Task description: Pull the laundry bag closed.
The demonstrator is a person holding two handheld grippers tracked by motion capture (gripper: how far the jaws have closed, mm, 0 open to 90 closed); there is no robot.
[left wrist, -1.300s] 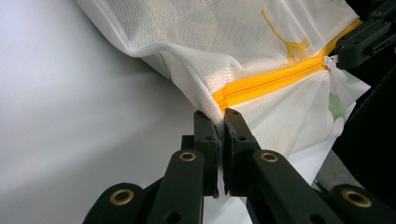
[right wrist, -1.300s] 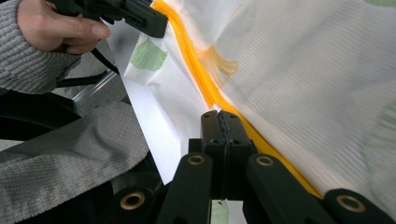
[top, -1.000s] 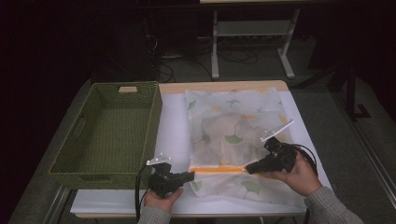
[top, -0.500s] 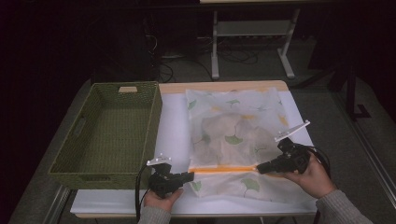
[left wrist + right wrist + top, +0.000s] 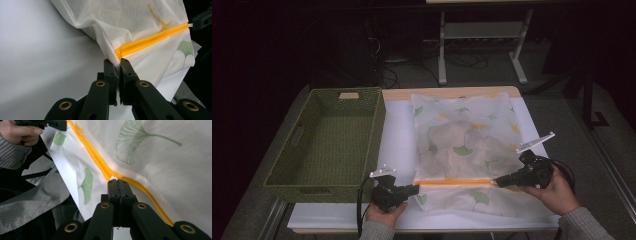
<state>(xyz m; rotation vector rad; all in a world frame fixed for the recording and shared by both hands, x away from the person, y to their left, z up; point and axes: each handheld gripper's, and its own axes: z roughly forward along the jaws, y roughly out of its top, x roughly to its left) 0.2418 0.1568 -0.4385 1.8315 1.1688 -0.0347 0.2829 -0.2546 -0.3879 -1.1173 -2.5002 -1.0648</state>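
A: Where is the bag (image 5: 464, 150) found?

B: In the high view it is laid flat on the white sheet (image 5: 398, 135), centre to right of the frame. Green leaf prints are seen on its mesh. An orange zipper (image 5: 457, 182) is run across its lower part.

A: The left gripper (image 5: 414, 189)?

B: It is seen at the lower centre-left of the high view, at the zipper's left end. In the left gripper view (image 5: 118, 62) the jaws are pressed together on the bag fabric just at the zipper's end, and the cloth is drawn up into a fold there.

A: And the right gripper (image 5: 497, 183)?

B: It is seen at the lower right of the high view, at the zipper's right end. In the right gripper view (image 5: 118, 181) the jaws are clamped tight at the zipper line, with something small and white pinched between the tips; whether it is the pull tab cannot be told.

A: Anything else recorded?

B: A green basket (image 5: 297, 145) is placed at the left of the high view, just beside the sheet.
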